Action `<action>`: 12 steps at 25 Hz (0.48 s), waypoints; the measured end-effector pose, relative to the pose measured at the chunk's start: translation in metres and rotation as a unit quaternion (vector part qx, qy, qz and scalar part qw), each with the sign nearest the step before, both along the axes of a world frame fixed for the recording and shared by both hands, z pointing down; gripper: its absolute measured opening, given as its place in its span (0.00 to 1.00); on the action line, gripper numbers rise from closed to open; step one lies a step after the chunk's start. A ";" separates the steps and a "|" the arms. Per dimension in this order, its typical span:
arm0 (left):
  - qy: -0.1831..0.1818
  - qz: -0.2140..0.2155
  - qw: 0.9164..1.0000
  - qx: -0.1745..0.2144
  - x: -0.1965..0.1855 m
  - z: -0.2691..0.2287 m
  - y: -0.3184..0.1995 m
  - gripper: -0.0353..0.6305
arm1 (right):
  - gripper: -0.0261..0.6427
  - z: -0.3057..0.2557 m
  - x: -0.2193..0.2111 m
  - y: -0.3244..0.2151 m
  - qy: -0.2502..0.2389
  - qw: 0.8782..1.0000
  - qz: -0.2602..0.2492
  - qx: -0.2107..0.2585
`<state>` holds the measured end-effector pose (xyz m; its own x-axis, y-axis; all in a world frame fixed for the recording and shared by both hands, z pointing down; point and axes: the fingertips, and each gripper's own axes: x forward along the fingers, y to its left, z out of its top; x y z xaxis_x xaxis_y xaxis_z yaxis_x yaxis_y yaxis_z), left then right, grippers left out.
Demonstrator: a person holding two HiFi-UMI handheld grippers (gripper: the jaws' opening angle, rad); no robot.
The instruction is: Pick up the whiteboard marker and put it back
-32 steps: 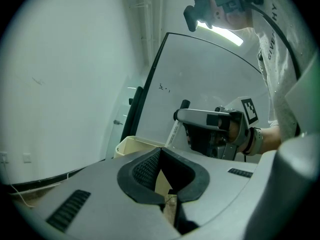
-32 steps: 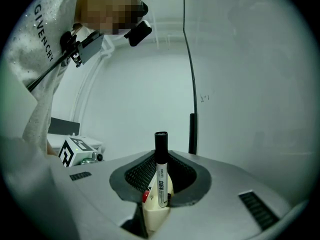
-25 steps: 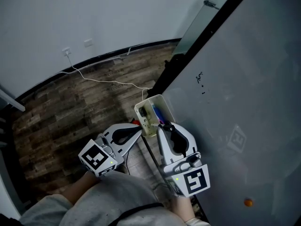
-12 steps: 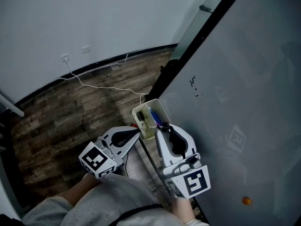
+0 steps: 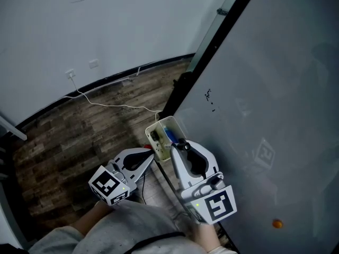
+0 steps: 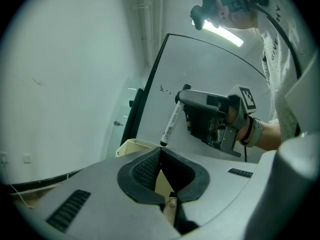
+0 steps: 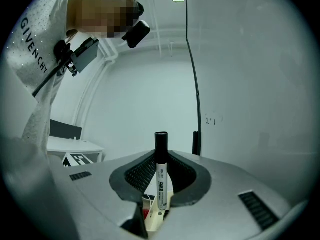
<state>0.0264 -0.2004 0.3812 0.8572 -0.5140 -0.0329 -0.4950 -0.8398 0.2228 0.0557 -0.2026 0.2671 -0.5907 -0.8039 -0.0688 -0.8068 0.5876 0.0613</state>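
Cream plastic holder (image 5: pixel 159 127) is sitting against the dark frame (image 5: pixel 212 52) of the whiteboard (image 5: pixel 275 99) in the head view, with a blue pen (image 5: pixel 168 135) lying inside it. The right gripper (image 5: pixel 178 142) is hovering over the holder's board side. The left gripper (image 5: pixel 153 153) is pointing at the holder's near side, tips just beside its rim. Beyond the holder, a white cable (image 5: pixel 106 103) is trailing across the wooden floor (image 5: pixel 69 142).

From the left gripper view, this gripper's jaws are pressing together on nothing, and the holder's rim is peeking out just past them. Above the holder, the right gripper is carrying the whiteboard marker (image 6: pixel 171 121), which is tilting slightly, lower end towards the holder.

From the right gripper view, the jaws are pinching the marker's white barrel, black cap standing uppermost. The holder is showing directly beneath through the gap, something red inside it.
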 end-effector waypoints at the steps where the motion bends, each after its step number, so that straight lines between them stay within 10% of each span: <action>1: 0.000 0.000 1.000 0.000 0.000 0.000 0.000 0.08 | 0.16 -0.002 -0.001 0.000 -0.001 1.000 -0.001 0.001; 12: -0.002 0.000 1.000 0.006 0.000 -0.004 -0.001 0.08 | 0.16 -0.017 -0.008 0.002 -0.012 1.000 -0.026 0.008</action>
